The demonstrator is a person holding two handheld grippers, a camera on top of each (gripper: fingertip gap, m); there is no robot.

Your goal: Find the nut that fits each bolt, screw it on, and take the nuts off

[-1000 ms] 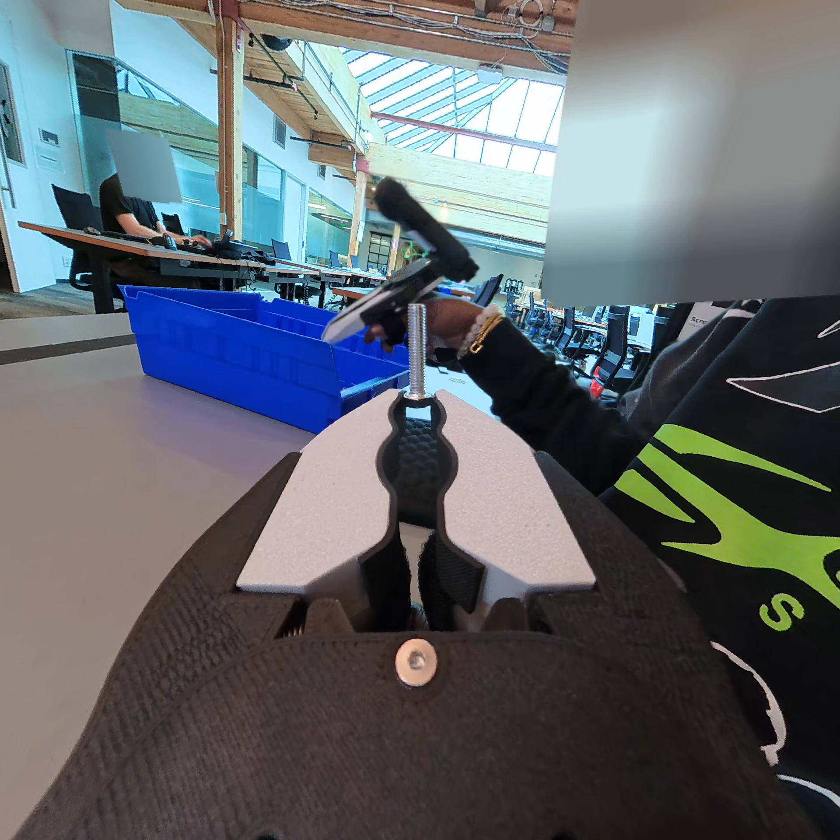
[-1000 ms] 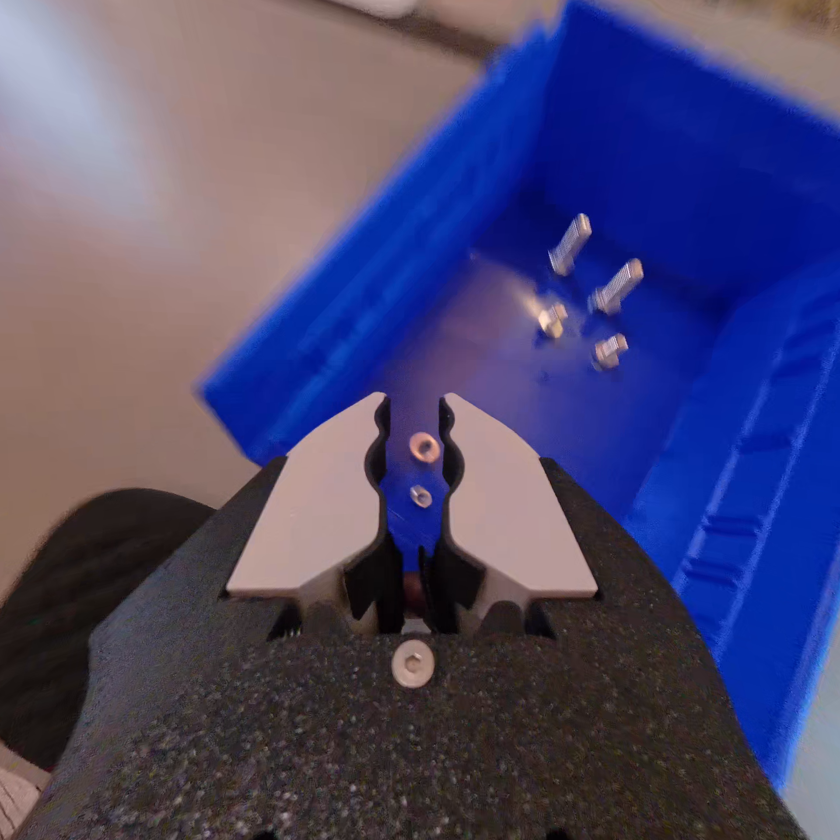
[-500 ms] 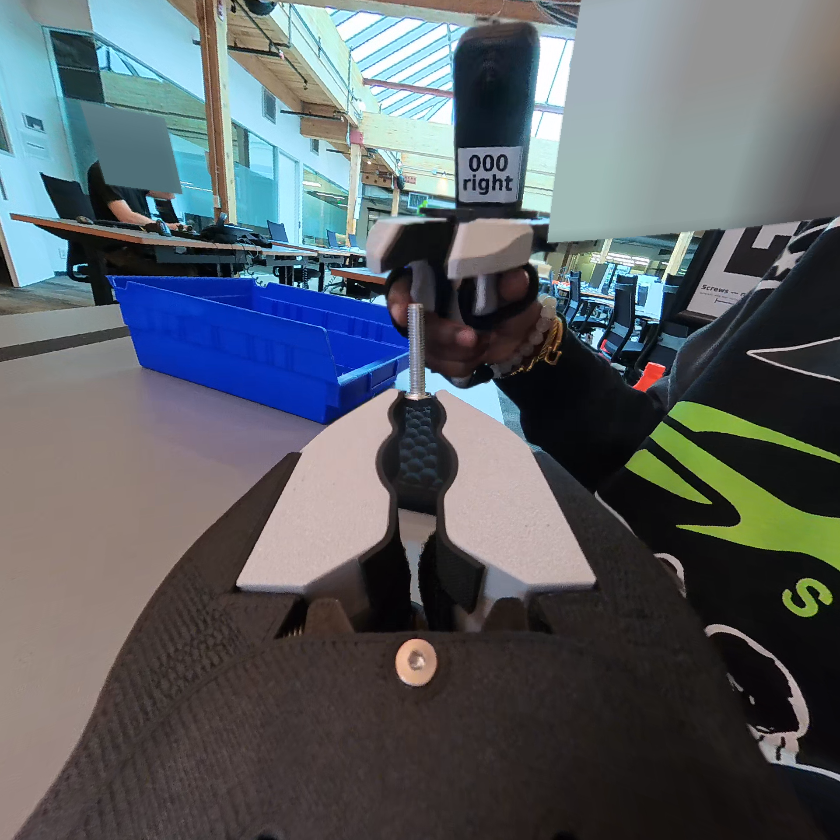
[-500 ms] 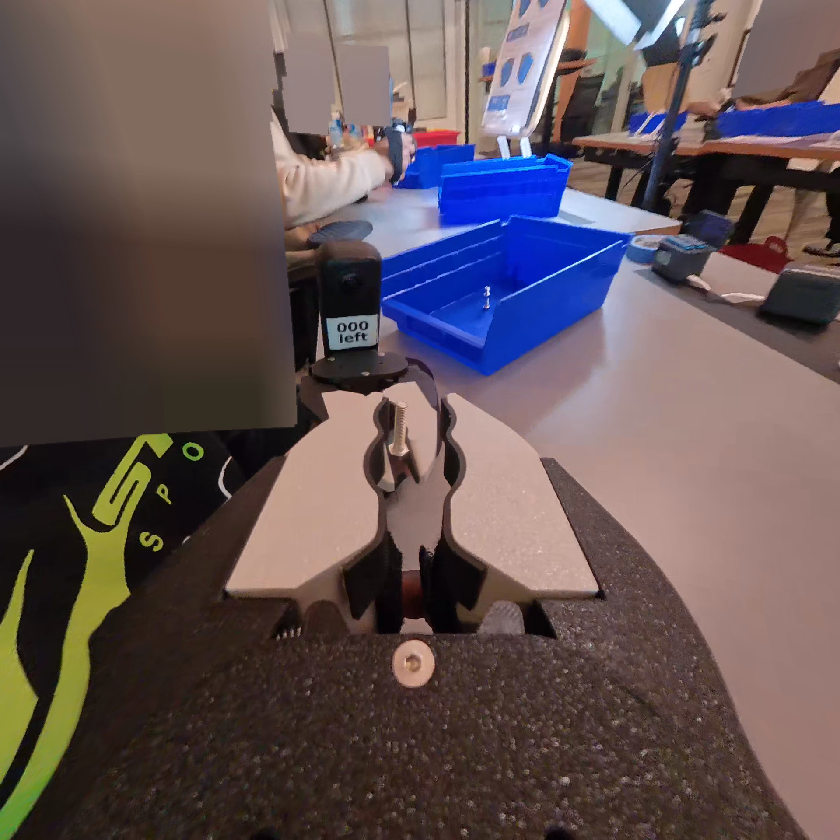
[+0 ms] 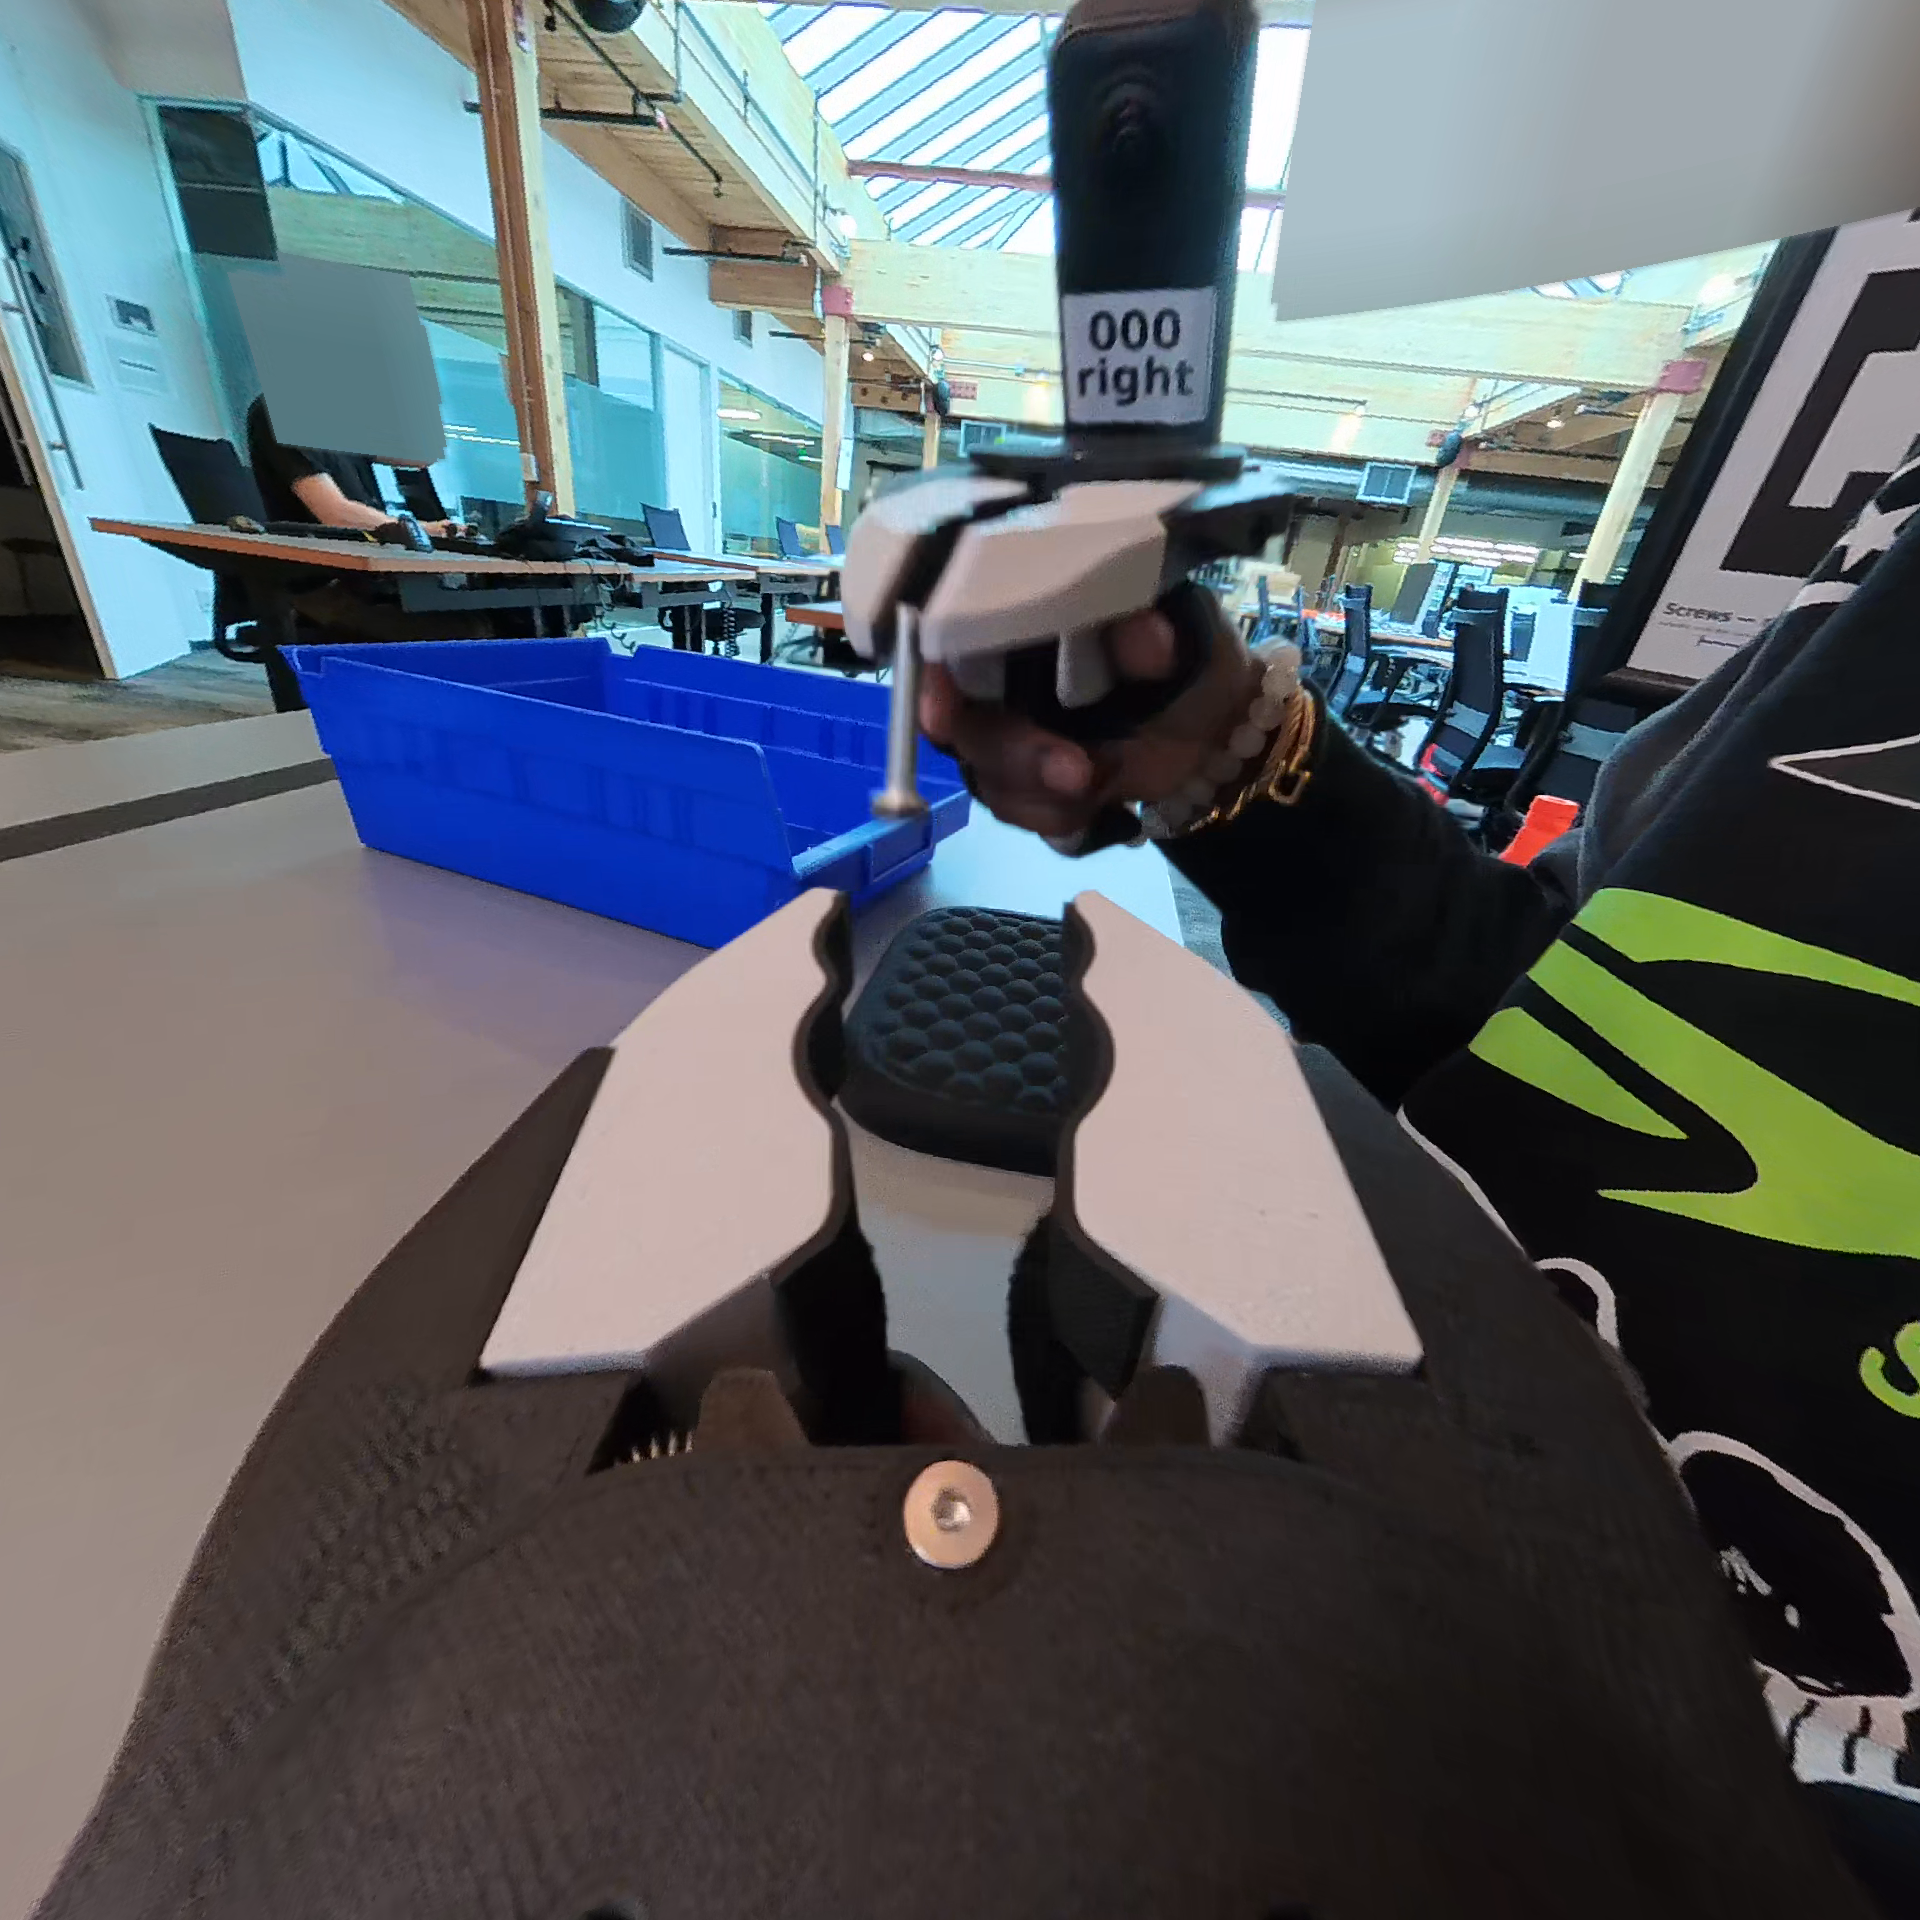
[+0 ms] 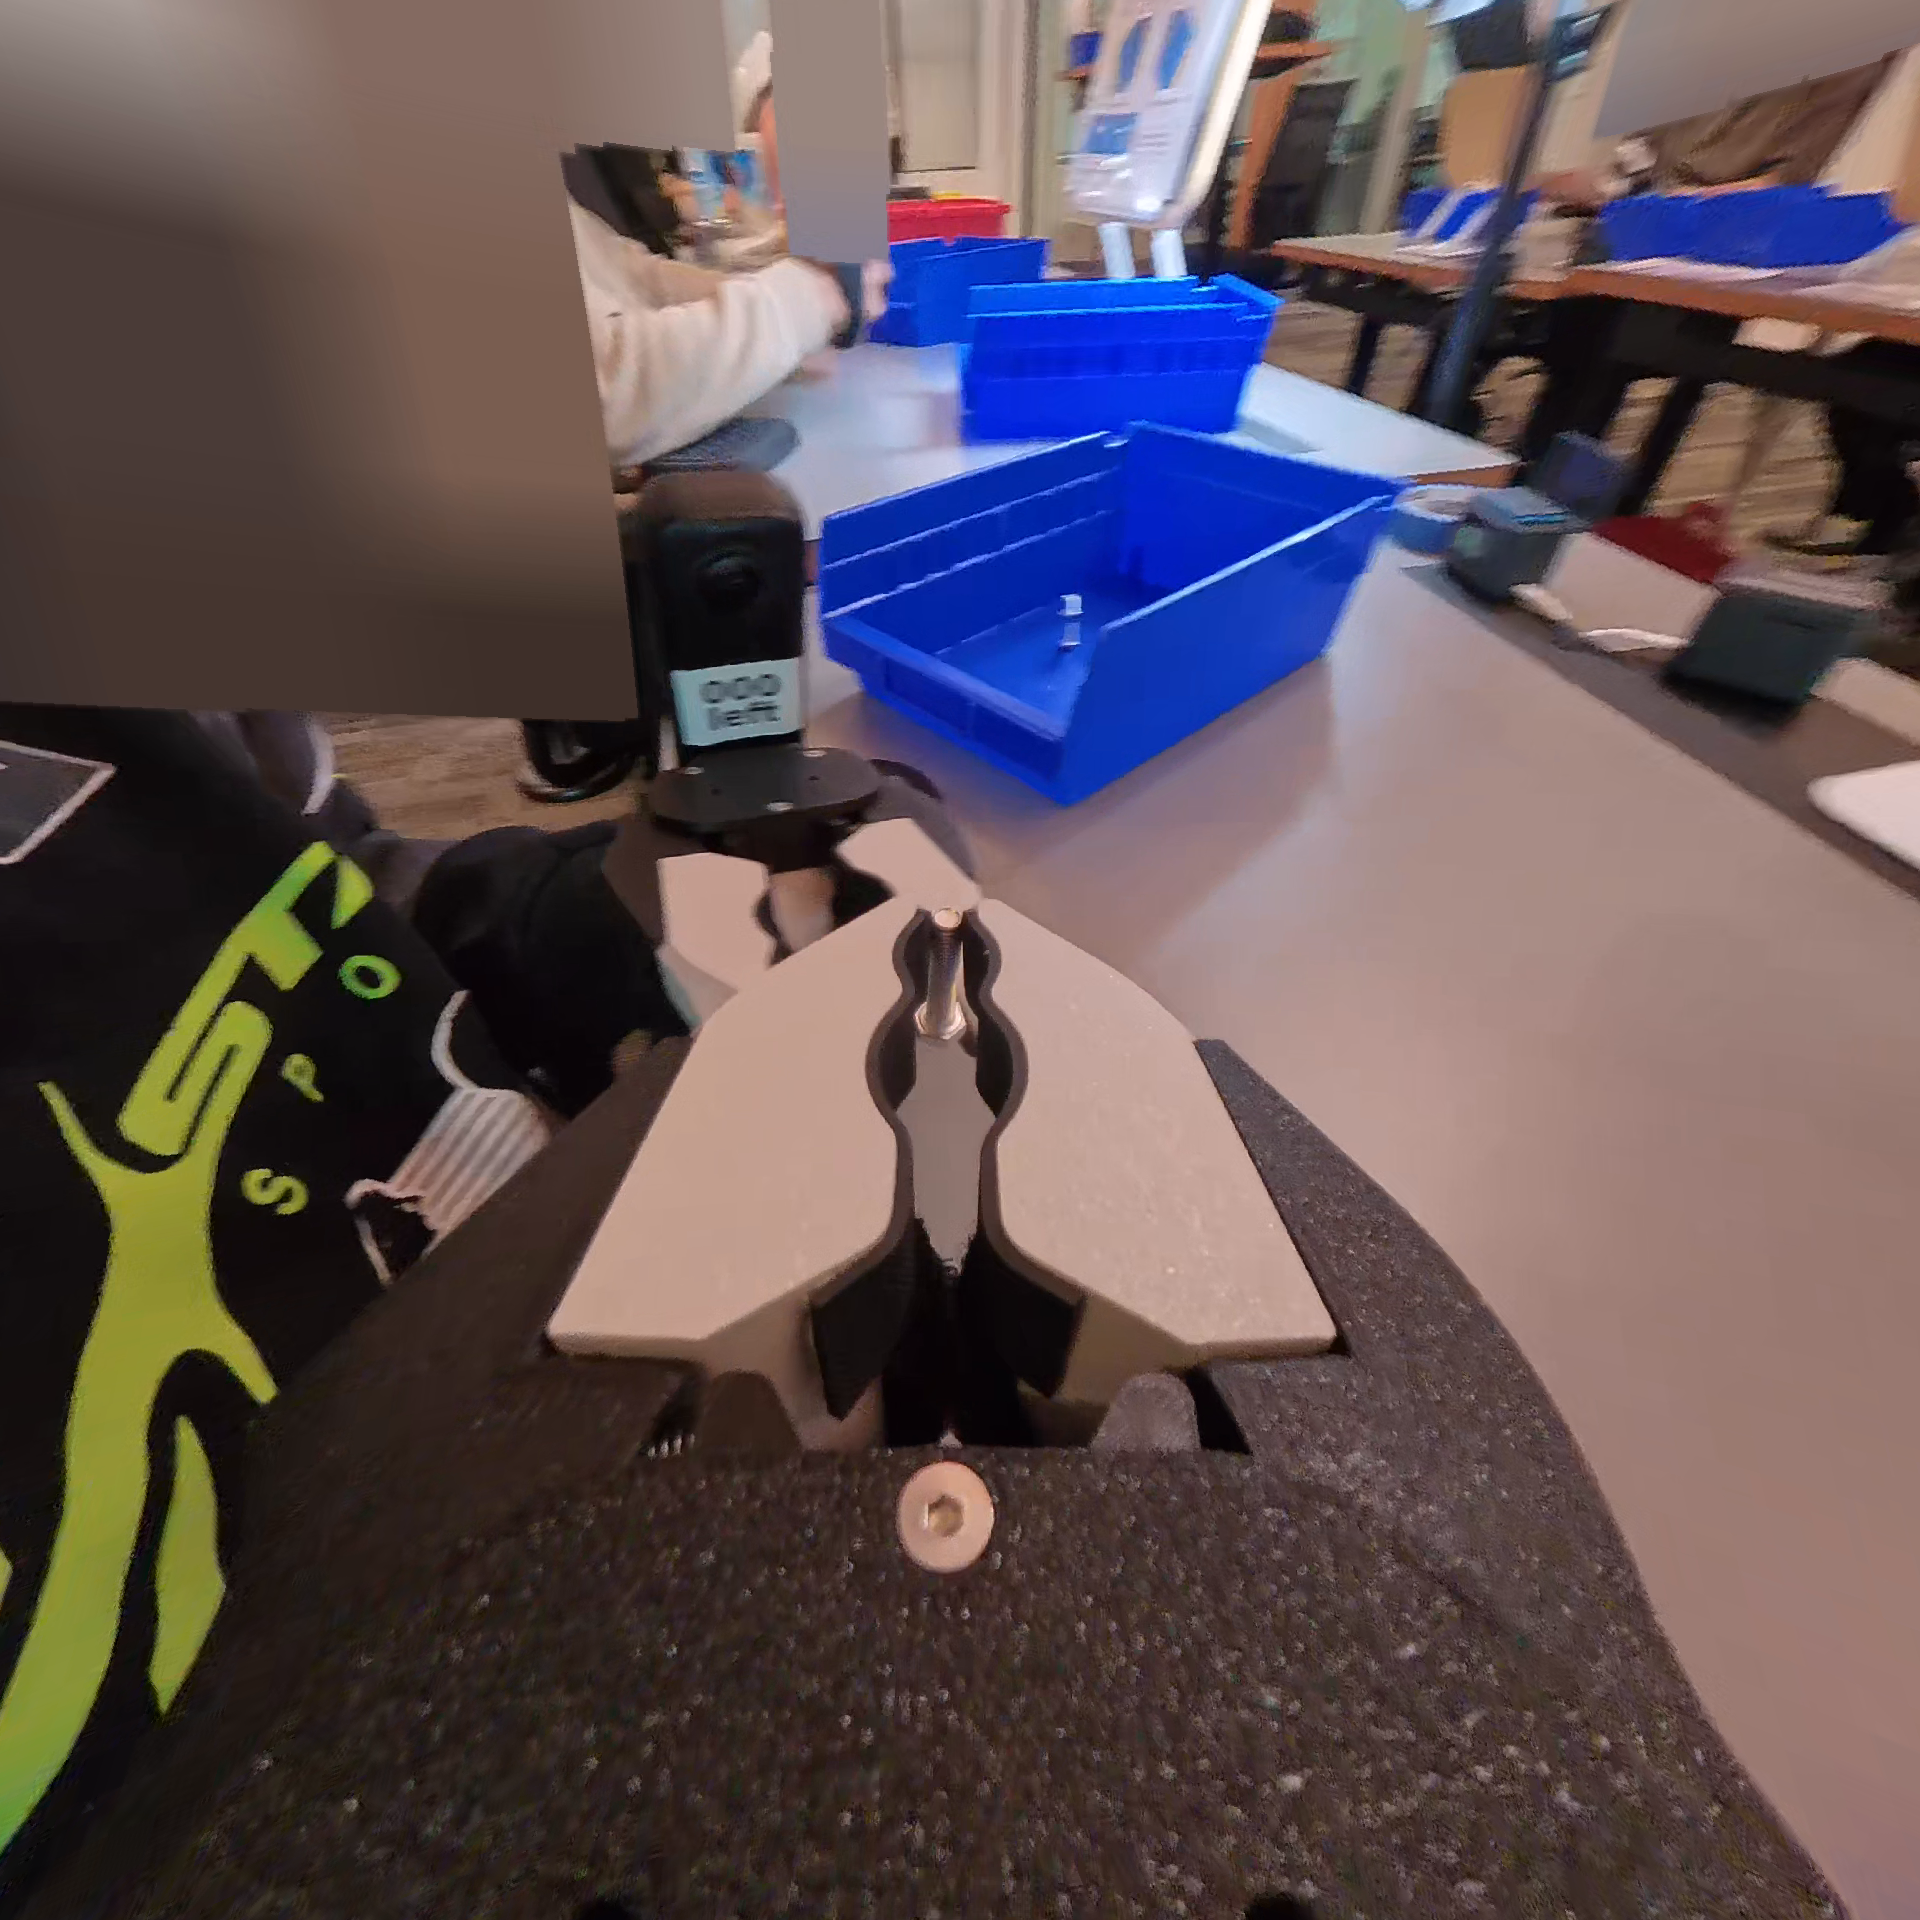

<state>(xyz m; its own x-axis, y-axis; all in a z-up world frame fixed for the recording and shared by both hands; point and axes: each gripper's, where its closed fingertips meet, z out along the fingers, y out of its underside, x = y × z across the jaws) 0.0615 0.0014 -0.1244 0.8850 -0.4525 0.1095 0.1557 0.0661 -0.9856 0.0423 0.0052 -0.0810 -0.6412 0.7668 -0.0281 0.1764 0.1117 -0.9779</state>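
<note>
Left wrist view: the left gripper [image 5: 956,914] stands wide open with nothing between its fingers. Beyond it the right gripper [image 5: 902,597], in a hand [image 5: 1049,748], is closed on a silver bolt [image 5: 902,717] that hangs head down, its upper end hidden by the fingertips. A blue bin [image 5: 582,769] sits near the table [image 5: 208,1039] edge. Right wrist view: bin contents [image 6: 1070,623] are too small and blurred to identify.

The bin [image 5: 582,769] sits on the counter [image 5: 208,1039], far left of the left gripper [image 5: 956,925]; the right gripper [image 5: 914,592] hangs above its near end, a bolt [image 5: 902,727] pointing down.
</note>
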